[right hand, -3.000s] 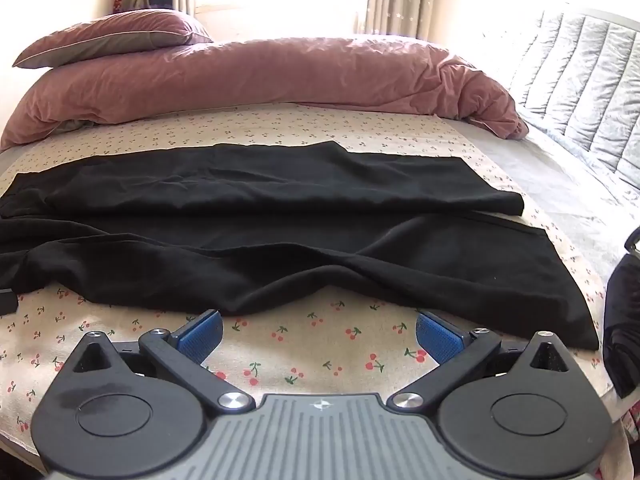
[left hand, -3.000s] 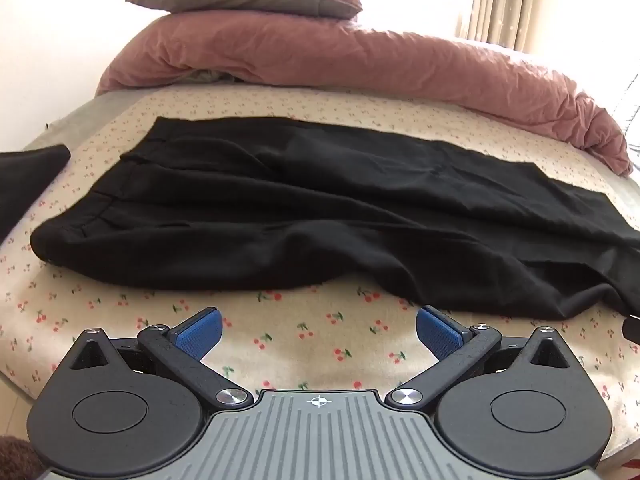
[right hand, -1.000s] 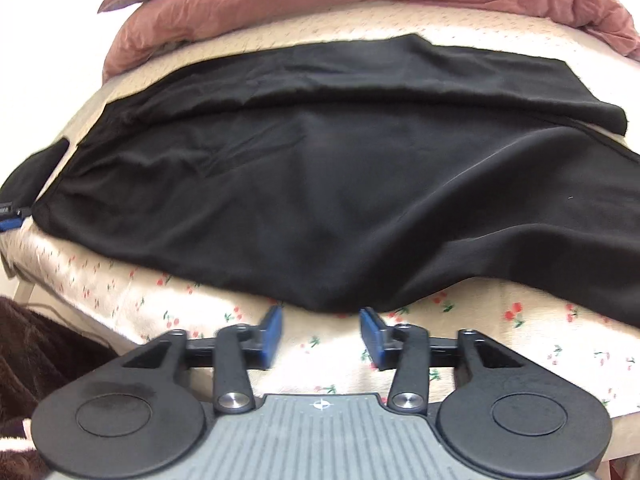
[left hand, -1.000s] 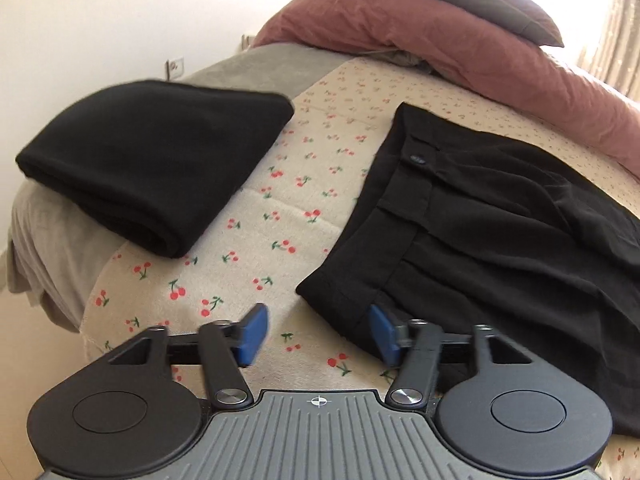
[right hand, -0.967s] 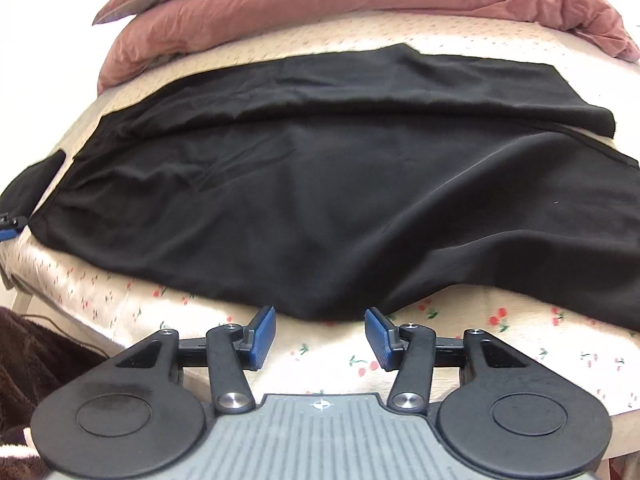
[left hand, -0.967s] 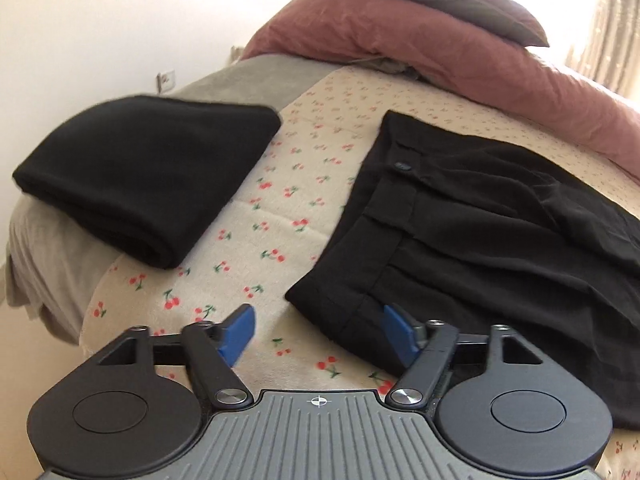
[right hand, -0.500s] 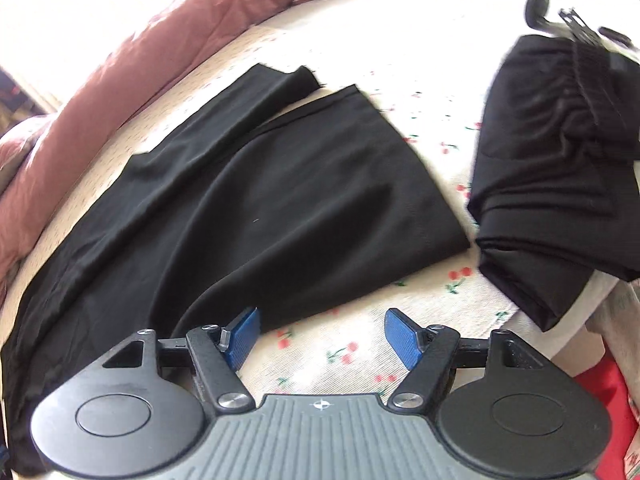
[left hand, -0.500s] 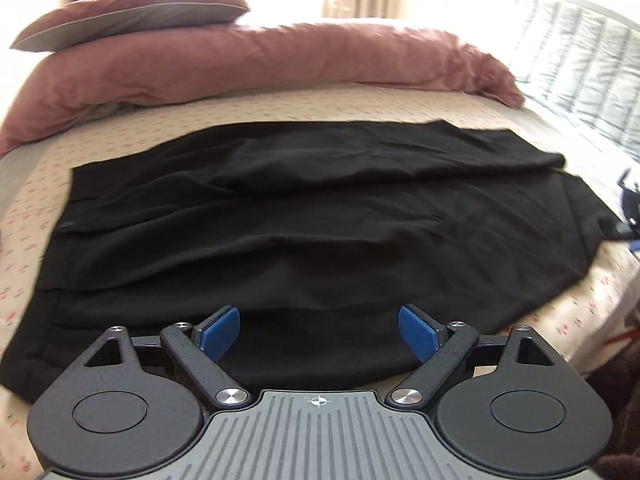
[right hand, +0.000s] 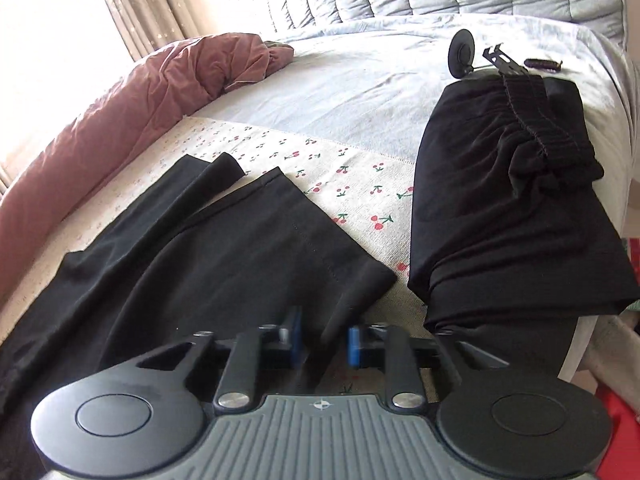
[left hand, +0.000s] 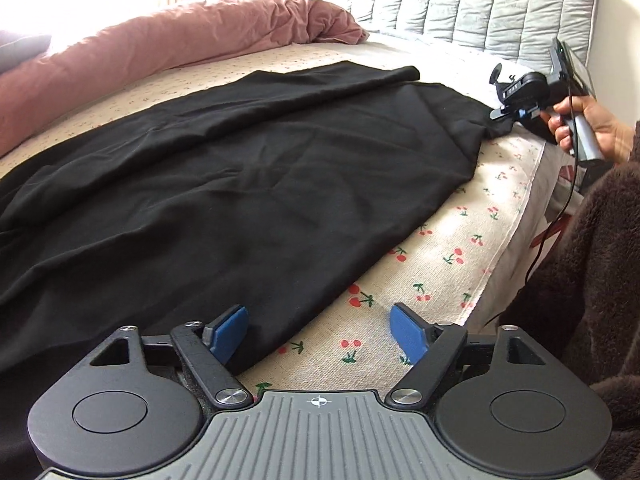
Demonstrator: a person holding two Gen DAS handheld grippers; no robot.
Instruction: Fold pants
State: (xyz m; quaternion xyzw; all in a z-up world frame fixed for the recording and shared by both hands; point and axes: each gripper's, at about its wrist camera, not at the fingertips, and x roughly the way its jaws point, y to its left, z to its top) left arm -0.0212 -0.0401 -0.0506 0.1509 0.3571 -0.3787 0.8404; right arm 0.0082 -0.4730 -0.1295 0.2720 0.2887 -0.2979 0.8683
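Bed cut off; right fingers pinch pants hem, contact blurred; left fingers spread, empty.

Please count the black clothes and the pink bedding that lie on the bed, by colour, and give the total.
Black: 2, the spread pants and a folded garment.
Pink: 1, the rolled duvet.
Total: 3.

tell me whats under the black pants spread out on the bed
The black pants lie on a cherry-print sheet, which shows along their near edge and past the leg hems. Whatever is beneath the fabric itself is covered and cannot be seen.
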